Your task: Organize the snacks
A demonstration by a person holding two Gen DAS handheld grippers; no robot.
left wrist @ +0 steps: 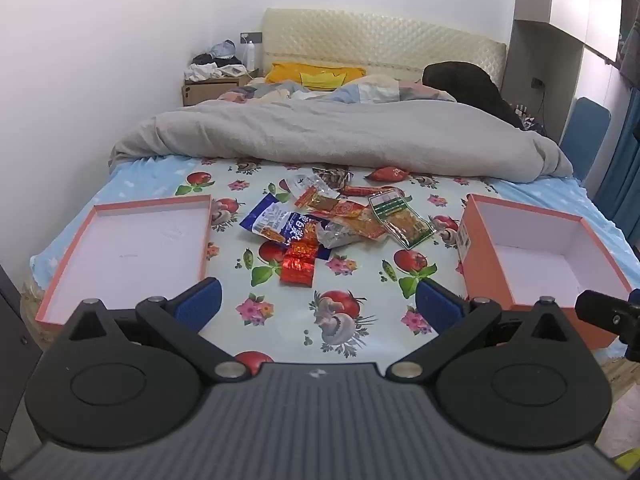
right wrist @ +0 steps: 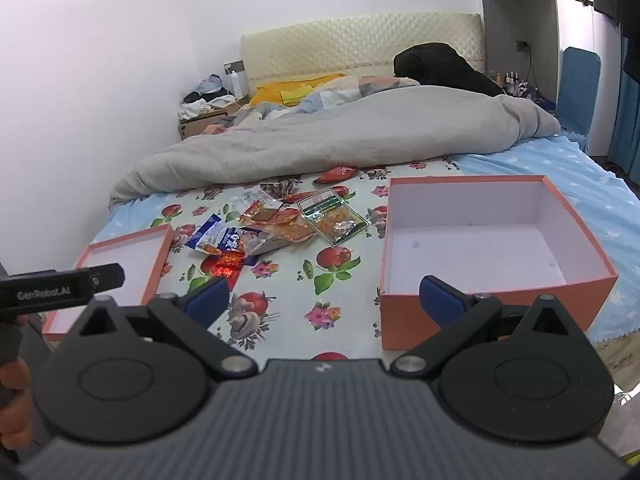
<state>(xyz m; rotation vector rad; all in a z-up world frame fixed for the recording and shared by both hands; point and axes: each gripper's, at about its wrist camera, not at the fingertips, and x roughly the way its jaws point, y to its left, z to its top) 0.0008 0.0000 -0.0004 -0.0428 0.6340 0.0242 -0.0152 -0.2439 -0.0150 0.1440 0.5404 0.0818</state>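
The snack packets lie heaped on the fruit-print sheet between the shallow orange lid and the deeper orange box. Both the left gripper and right gripper hover short of the pile, jaws spread wide and empty. The overlapping, slick wrappers could come up two together or slip from the pads, and the soft bedding may give under a downward press.

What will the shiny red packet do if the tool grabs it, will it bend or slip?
The shiny red packet looks like thin crinkled foil, so it will probably bend and crumple. Its glossy surface may be slippery. It lies flat and looks small, so it is likely light and won't roll.
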